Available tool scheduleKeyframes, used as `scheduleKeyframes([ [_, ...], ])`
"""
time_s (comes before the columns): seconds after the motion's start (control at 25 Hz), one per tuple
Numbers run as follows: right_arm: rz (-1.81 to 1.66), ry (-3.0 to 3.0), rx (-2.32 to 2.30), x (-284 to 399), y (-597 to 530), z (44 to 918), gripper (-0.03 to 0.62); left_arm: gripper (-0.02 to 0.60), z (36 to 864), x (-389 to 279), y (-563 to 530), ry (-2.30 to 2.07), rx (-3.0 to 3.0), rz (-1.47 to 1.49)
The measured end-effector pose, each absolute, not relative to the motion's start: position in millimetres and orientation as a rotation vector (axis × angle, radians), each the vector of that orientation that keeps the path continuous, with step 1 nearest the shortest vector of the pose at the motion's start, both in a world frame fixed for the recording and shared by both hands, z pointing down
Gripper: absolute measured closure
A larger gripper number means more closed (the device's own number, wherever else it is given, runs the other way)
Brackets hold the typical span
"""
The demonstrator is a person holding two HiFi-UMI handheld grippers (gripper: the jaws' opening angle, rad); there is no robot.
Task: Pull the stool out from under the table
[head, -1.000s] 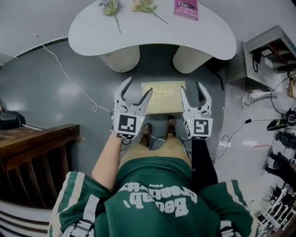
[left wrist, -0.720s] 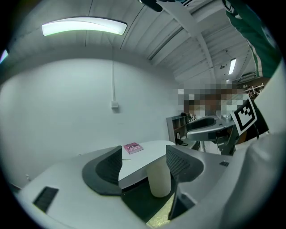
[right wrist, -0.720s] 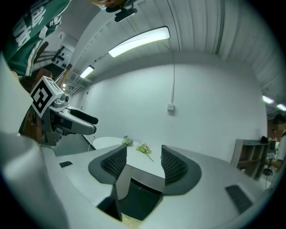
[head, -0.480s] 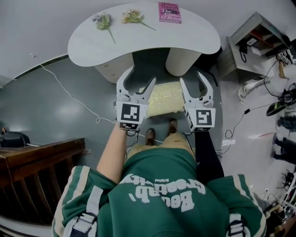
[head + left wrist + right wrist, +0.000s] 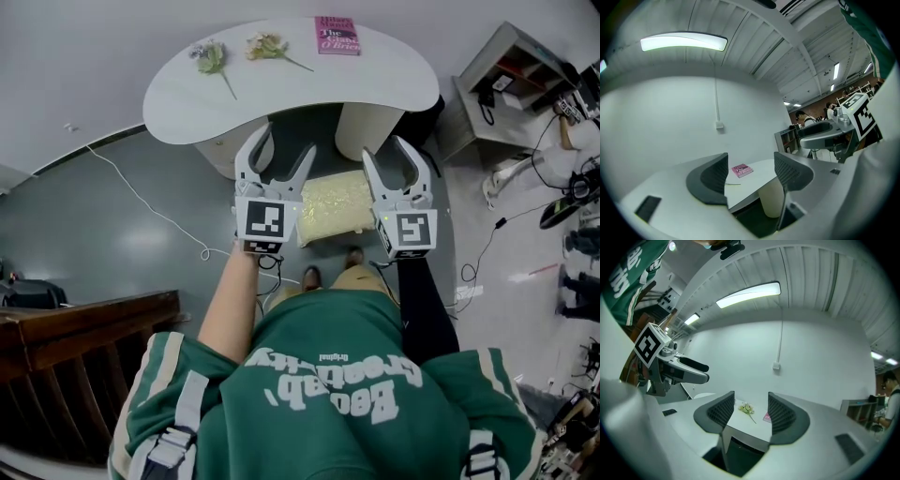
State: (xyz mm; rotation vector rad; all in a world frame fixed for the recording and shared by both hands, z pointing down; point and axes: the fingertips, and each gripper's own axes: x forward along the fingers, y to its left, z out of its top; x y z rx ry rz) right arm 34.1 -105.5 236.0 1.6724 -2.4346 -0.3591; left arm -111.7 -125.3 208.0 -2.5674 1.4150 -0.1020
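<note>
Head view: shows the yellow-cushioned stool (image 5: pixel 333 206) on the grey floor (image 5: pixel 112 225), out from under the white table (image 5: pixel 281 89) and just short of its legs, with the far right corner near the right leg (image 5: pixel 364 127). Finds it where it stood a second ago, just ahead of the person's shoes. Shows the left gripper (image 5: pixel 286 141) and right gripper (image 5: pixel 385 148) side by side above the stool's two ends, both pointing toward the table. Puts both higher than a second ago, with the tips now level with the table legs instead of flanking the cushion. Leaves a pink book (image 5: pixel 337 35) and two flower sprigs (image 5: pixel 214 58) on the tabletop as before.

Left gripper view: shows the fingers (image 5: pixel 712 180) well apart with nothing between them. Beyond the gap, only the table's edge, the book and one leg farther off.

Right gripper view: shows these fingers (image 5: pixel 719 413) about half open, having just closed a little, gripping nothing. Beyond the gap, the tabletop with one sprig and a corner of the book.
</note>
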Motion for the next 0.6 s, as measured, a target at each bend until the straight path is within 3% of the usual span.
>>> scheduleKeyframes([
  [0.16,-0.369,-2.434,1.655,30.4,-106.1,234.9,0.364,0.255,207.5,-114.8,-126.5,1.44,-2.557,-0.093],
  [0.2,-0.367,-2.434,1.651,30.2,-106.0,235.1,0.366,0.324,206.0,-117.5,-126.2,1.457,-2.544,-0.081],
  [0.24,-0.363,-2.437,1.652,30.7,-105.3,234.8,0.385,0.523,203.8,-120.0,-125.1,1.466,-2.533,-0.063],
  [0.28,-0.354,-2.438,1.66,32.2,-104.0,234.1,0.517,0.568,201.5,-120.9,-123.2,1.461,-2.529,-0.044],
  [0.32,-0.341,-2.437,1.67,34.5,-102.8,233.8,0.586,0.568,199.6,-120.1,-120.8,1.445,-2.529,-0.029],
  [0.6,-0.32,-2.456,1.631,35.3,-102.6,242.1,0.588,0.568,200.5,-119.3,-118.8,1.431,-2.521,-0.033],
])
